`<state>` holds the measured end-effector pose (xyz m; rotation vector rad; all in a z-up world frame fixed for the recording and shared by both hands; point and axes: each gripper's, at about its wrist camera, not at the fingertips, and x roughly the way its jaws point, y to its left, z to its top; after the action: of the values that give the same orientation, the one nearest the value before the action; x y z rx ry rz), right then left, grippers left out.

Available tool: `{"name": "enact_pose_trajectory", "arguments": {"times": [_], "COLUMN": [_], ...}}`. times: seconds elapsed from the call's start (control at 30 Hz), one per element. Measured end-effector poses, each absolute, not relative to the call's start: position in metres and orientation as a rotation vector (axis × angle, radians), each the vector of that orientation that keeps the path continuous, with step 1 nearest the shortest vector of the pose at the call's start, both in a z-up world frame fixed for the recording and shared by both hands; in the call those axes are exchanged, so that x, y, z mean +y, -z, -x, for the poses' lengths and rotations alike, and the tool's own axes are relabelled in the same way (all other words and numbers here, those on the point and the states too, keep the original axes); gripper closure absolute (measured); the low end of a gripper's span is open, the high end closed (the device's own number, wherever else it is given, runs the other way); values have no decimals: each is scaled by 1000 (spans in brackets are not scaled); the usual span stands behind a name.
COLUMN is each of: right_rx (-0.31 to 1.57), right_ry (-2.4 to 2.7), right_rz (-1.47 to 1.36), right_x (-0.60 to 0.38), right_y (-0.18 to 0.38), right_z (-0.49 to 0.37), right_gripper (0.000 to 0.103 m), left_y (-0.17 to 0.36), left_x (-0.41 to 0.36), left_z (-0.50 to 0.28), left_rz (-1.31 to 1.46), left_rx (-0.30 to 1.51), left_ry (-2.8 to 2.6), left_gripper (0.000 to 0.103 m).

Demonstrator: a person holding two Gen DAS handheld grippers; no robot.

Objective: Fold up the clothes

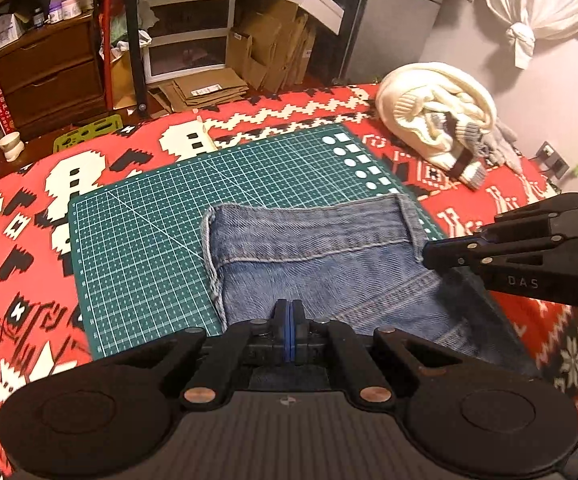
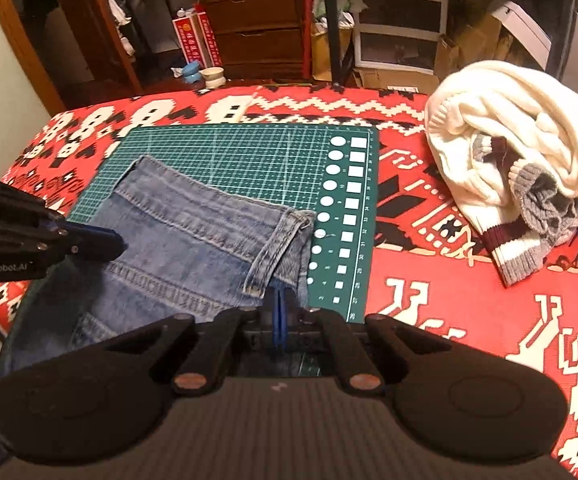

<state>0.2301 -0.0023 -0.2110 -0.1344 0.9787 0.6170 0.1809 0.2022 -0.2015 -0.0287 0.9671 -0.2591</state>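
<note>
The jeans (image 1: 321, 264) lie on the green cutting mat (image 1: 149, 240), toward its near edge, with the waistband end doubled over and pointing to the mat's far side. At least 1 fold layer shows; the near part runs under both tools, so how many folds are in cannot be told.

Left gripper (image 1: 289, 320): clenched, blue pads together. It sits low at the near edge of the denim, but whether cloth is pinched between the pads cannot be told. Right gripper (image 2: 279, 312): also clenched, right at the belt loop corner of the jeans near the mat's right edge; a grasp on cloth looks likely but is not shown.

A white sweater (image 2: 521, 148) sits bunched beyond the mat's right side, on the red patterned blanket (image 2: 469, 320). It is not folded, so by my read that garment is left to do.

View differences: the right wrist view shows the belt loop (image 2: 269, 256) and the grey garment (image 2: 545, 208) tucked in with the sweater. The left wrist view shows the jeans' left frayed edge and the bare mat to the left of it.
</note>
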Motion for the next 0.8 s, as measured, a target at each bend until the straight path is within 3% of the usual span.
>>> {"name": "enact_pose_trajectory", "arguments": {"times": [0.53,0.8], "right_rx": [953,974], "right_ry": [-653,-653], "right_rz": [31,66], "right_x": [-10,17], "right_y": [185,206], "right_z": [-235,-252], "right_gripper": [103,103], "left_y": [186,212], "left_x": [217,216], "left_z": [-197,-209], "left_rz": [62,52], "left_rx": [927,966], "left_ry": [236,219], "left_gripper": [100,100]}}
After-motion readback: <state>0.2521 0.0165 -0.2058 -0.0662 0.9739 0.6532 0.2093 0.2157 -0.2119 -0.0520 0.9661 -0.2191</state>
